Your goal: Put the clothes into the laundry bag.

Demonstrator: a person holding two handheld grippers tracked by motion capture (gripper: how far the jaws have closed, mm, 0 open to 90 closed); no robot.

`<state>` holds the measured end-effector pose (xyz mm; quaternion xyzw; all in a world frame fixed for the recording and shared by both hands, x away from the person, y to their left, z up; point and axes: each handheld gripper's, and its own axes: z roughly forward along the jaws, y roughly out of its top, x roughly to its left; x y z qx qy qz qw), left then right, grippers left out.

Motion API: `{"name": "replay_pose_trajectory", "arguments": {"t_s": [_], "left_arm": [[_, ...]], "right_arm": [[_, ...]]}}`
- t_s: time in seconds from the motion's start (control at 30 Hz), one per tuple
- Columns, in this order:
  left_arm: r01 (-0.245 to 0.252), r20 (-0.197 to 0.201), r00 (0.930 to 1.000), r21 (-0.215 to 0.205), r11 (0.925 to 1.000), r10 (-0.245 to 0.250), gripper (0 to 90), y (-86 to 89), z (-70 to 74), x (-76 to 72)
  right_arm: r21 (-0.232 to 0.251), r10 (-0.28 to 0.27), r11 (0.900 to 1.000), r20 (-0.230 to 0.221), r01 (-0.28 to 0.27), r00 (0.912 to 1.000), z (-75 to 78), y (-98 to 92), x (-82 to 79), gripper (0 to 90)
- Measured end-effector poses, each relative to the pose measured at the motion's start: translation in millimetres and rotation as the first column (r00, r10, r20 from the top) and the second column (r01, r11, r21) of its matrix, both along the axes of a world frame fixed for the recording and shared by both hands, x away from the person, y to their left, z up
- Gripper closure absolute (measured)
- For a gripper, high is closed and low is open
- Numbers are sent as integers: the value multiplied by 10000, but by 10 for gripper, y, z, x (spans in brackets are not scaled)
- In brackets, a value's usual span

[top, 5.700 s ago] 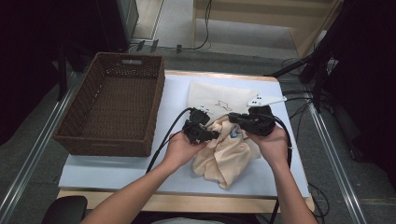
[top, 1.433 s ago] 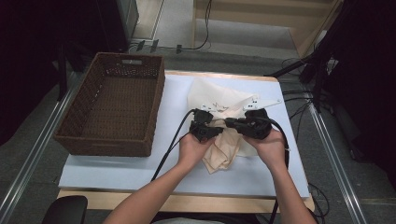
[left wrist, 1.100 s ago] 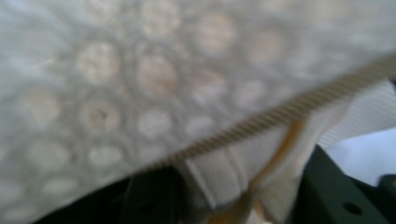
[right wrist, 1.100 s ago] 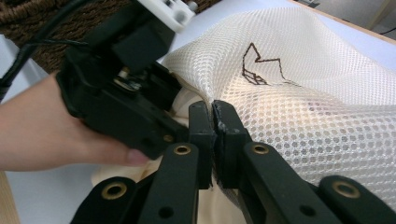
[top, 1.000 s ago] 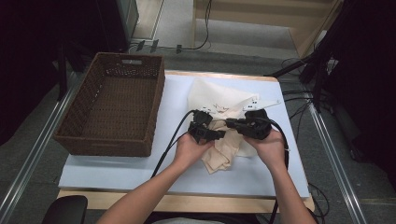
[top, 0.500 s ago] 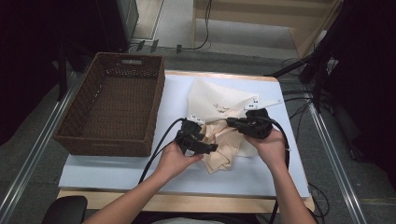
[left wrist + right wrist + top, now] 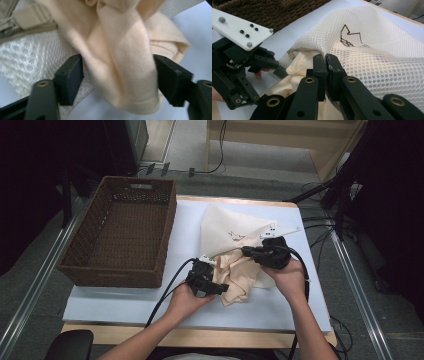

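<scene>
A white mesh bag [image 7: 230, 227] with a small dark embroidered mark lies on the table, and a cream garment [image 7: 240, 275] spills out of its near opening. My right gripper [image 7: 247, 252] is shut on the bag's mesh rim [image 7: 374, 50] and holds it raised; its jaws meet [image 7: 326, 62]. My left gripper [image 7: 222, 289] sits at the garment's near-left end. In the left gripper view a thick cream fold [image 7: 120, 62] fills the gap between its jaws [image 7: 117, 75]. The jaws have just been closing around it, and the cloth still looks loose. Mesh [image 7: 30, 62] lies under it.
A dark wicker basket [image 7: 120, 235] stands at the table's left, close to the bag. The pale mat [image 7: 185, 220] covers the tabletop, with bare room in front of the garment. Cables trail from both grippers toward the near edge.
My left gripper has drawn back from the bag's opening toward the near left and sunk lower, to the garment's near end. The right gripper has kept its hold and place.
</scene>
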<state>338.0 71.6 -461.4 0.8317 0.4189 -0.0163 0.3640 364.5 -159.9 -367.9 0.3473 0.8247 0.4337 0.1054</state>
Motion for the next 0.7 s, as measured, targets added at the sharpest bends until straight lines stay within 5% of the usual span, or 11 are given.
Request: {"name": "replay_pose_trajectory", "arguments": {"t_s": [0.2, 0.33, 0.5, 0.7], "left_arm": [[216, 343, 9992, 127, 9997, -221, 602, -79, -35, 3], [333, 201, 9992, 158, 9993, -336, 759, -94, -28, 68], [142, 288, 9995, -570, 9983, -126, 828, -98, 141, 145], [-86, 864, 9961, -833, 9965, 158, 836, -196, 383, 257]], "right_arm": [[-32, 43, 10000, 53, -43, 10000, -7, 8, 4, 887], [-29, 77, 10000, -15, -77, 10000, -15, 26, 4, 888], [-62, 116, 9999, 19, -116, 9999, -6, 34, -1, 887], [0, 152, 9999, 83, -152, 9999, 12, 36, -12, 888]]}}
